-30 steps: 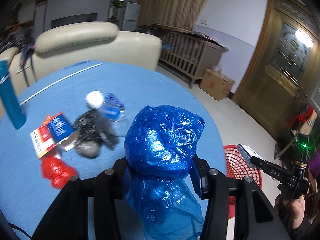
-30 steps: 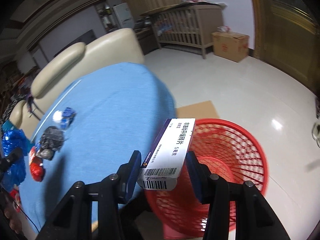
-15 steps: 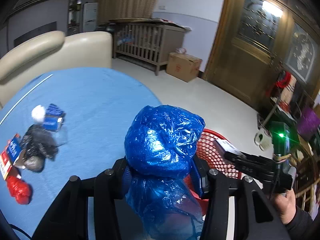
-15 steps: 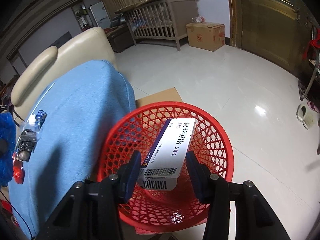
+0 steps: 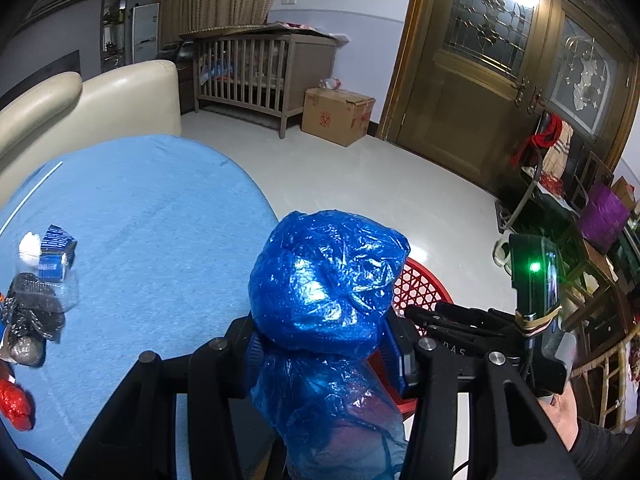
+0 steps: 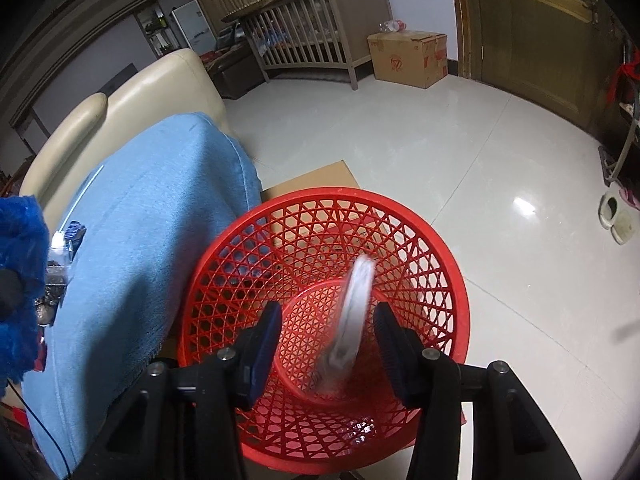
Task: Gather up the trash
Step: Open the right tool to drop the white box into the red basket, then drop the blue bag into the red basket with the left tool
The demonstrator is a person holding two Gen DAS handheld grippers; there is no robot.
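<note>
The right hand-held gripper (image 6: 326, 344) has just been opening; its jaws stand apart, the box (image 6: 352, 320) falling between them into the red basket (image 6: 440, 264). The left hand-held gripper (image 5: 324, 354) clamps a blue bag (image 5: 326, 276), which could snag the rim or miss if released early.

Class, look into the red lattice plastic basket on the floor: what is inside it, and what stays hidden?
Inside the red lattice plastic basket, only a blurred white carton, dropping between the right gripper's opened jaws. Parts of the basket floor are hidden behind the carton and gripper.
</note>
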